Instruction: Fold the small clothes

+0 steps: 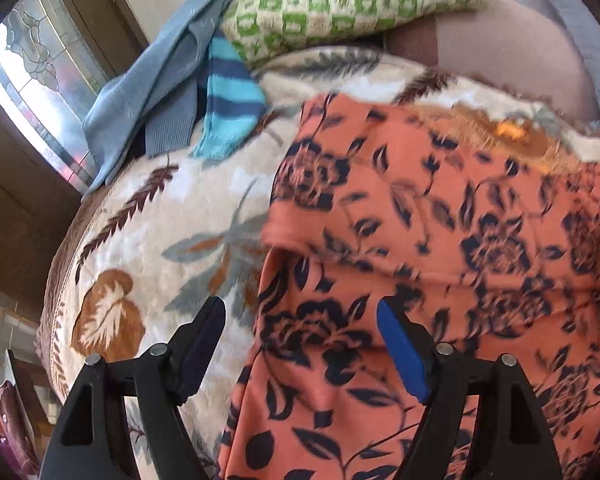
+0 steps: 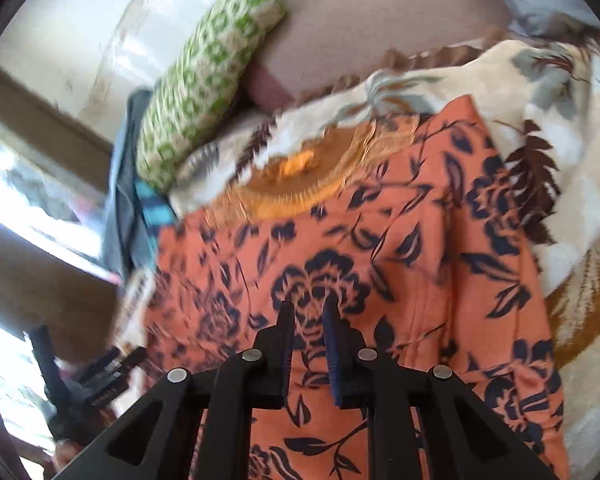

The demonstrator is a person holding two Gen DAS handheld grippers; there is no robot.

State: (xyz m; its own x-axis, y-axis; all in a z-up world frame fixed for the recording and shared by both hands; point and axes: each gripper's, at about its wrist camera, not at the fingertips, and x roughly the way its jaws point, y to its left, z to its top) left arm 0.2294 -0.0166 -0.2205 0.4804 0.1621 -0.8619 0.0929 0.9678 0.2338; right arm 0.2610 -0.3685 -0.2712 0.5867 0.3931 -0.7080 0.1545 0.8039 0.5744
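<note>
**Operator:** Report finger state, nearest items first.

**Inspector:** Left gripper (image 1: 300, 312): fingers released, spread wide, nothing between the pads. They straddle the left edge of the orange garment with a dark navy flower print (image 1: 440, 260); one finger stands over the cream fleece blanket with brown leaf motifs (image 1: 140, 240), the other over the garment. Right gripper (image 2: 308, 312): fingers clenched to a narrow gap. Floral cloth shows through that gap, but whether it is pinched or merely lies below, I cannot tell.

**Operator:** Location of the work item?

**Inspector:** The garment lies spread on the blanket-covered bed, filling the centre of the right wrist view and running out past 6 o'clock. Its amber embroidered neckline (image 2: 296, 184) sits at 12 o'clock from the right fingers. A raised fold crosses the left wrist view, above the fingers.

**Operator:** Beyond it?

**Inspector:** At 11 o'clock in the left wrist view: a striped turquoise and navy knit piece (image 1: 228, 96) and a grey-blue knit garment (image 1: 148, 92), lying together near the bed edge. Farther, at 12 o'clock, a green and cream checked cushion (image 1: 340, 0).

**Operator:** Failure modes?

**Inspector:** Judgement only. First, the left fingers could close partly on the fleece, since one finger stands off the garment; that would drag the blanket along. Second, both views are smeared, so closing in motion could miss the edge. Third, a single-layer grab at the raised fold would leave the fold uneven.
</note>
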